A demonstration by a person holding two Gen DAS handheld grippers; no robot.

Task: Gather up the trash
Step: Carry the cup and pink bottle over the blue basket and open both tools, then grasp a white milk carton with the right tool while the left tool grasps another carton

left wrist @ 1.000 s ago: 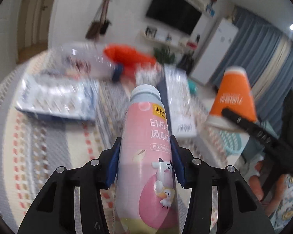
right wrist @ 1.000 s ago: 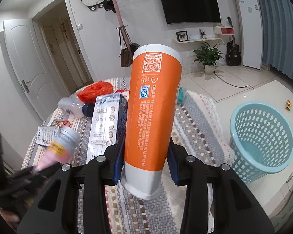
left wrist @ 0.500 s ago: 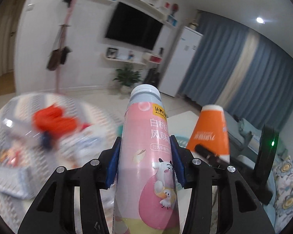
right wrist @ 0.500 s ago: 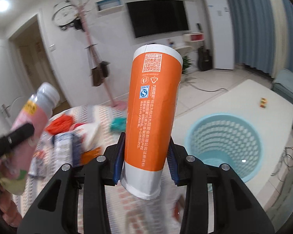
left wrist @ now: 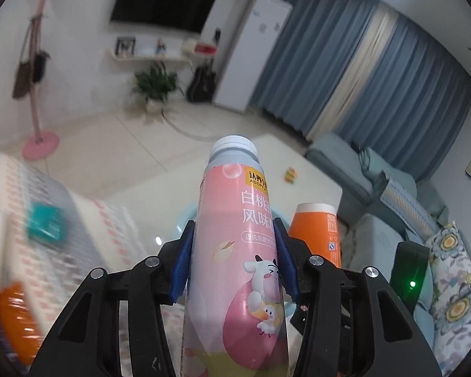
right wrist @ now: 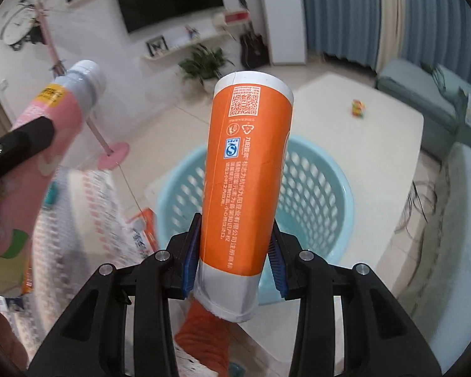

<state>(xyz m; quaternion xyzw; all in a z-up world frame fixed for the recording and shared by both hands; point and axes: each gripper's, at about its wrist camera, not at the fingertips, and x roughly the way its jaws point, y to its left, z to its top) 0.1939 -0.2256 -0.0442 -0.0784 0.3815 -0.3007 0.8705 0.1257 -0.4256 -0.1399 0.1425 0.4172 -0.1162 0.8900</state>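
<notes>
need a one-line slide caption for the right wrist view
Right claw grips an orange paper cup above the light-blue basket; pink bottle at left.

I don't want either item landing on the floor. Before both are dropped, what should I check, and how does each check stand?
1. Left gripper shut on pink drink bottle: ok.
2. Right gripper shut on orange paper cup: ok.
3. Cup above blue laundry basket: ok.
4. Bottle above the basket: cannot tell; the basket is mostly hidden in the left wrist view.
5. Basket has room: ok.
</notes>
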